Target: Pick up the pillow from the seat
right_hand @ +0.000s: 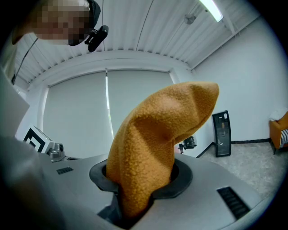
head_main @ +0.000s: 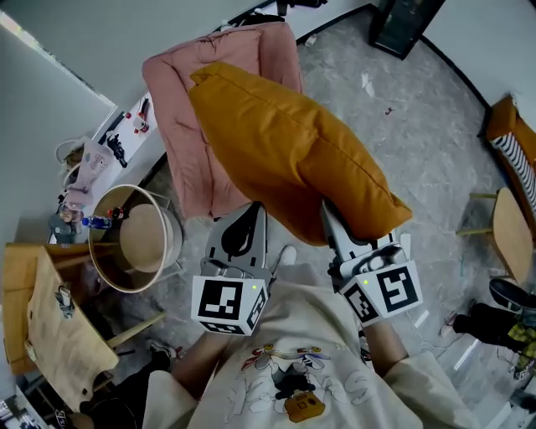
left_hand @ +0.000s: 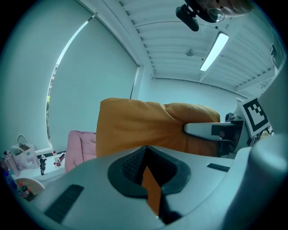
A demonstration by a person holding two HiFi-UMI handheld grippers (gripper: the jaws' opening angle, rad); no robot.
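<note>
Pinching the pillow (head_main: 285,151), left gripper (left_hand: 151,182) and right gripper (right_hand: 135,197) hide their jaws in head view

An orange pillow (head_main: 293,151) fills the middle, tilted, its far end over a pink seat (head_main: 201,117) and its near edge at the two grippers. The left gripper (head_main: 244,230) and right gripper (head_main: 339,233) both point at that edge, and the fabric hides their fingers' tips. Each carries a marker cube on the end towards the person. A pale printed shirt (head_main: 293,377) fills the bottom. Left of the seat stands a round wooden tub (head_main: 142,243), and beyond it a white counter (head_main: 149,144) holds small bottles and figures. Grey marbled floor (head_main: 419,126) spreads to the right, with a black panel (head_main: 406,25) by the wall and a wooden chair (head_main: 511,226) at the right edge.
</note>
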